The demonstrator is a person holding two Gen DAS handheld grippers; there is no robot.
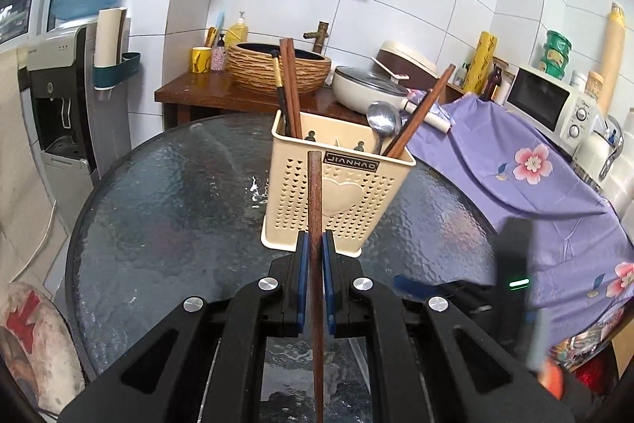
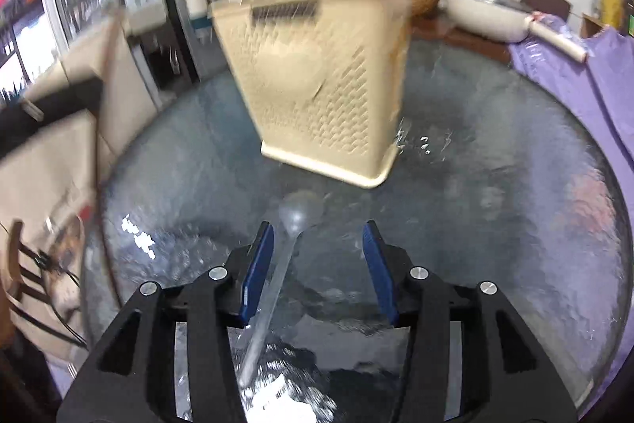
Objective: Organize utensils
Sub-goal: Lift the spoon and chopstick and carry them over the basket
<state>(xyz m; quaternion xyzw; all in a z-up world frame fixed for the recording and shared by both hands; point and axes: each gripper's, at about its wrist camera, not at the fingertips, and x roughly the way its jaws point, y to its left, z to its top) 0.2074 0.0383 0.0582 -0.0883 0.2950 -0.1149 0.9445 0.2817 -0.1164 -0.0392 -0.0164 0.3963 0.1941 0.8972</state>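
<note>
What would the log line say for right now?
left gripper: shut on chopstick | right gripper: open over spoon | holder: upright

Glass table (image 1: pixel 166 209) – caddy (image 1: pixel 344 201), spoon (image 2: pixel 293 221) on it

The right wrist view is smeared by motion: the caddy (image 2: pixel 317 82) and its label are unreadable, and the spoon (image 2: pixel 277 280) on the glass is a pale streak. In the left wrist view the held chopstick (image 1: pixel 316 264) runs off the bottom edge, and the right gripper (image 1: pixel 511 264) is a dark blur.
</note>
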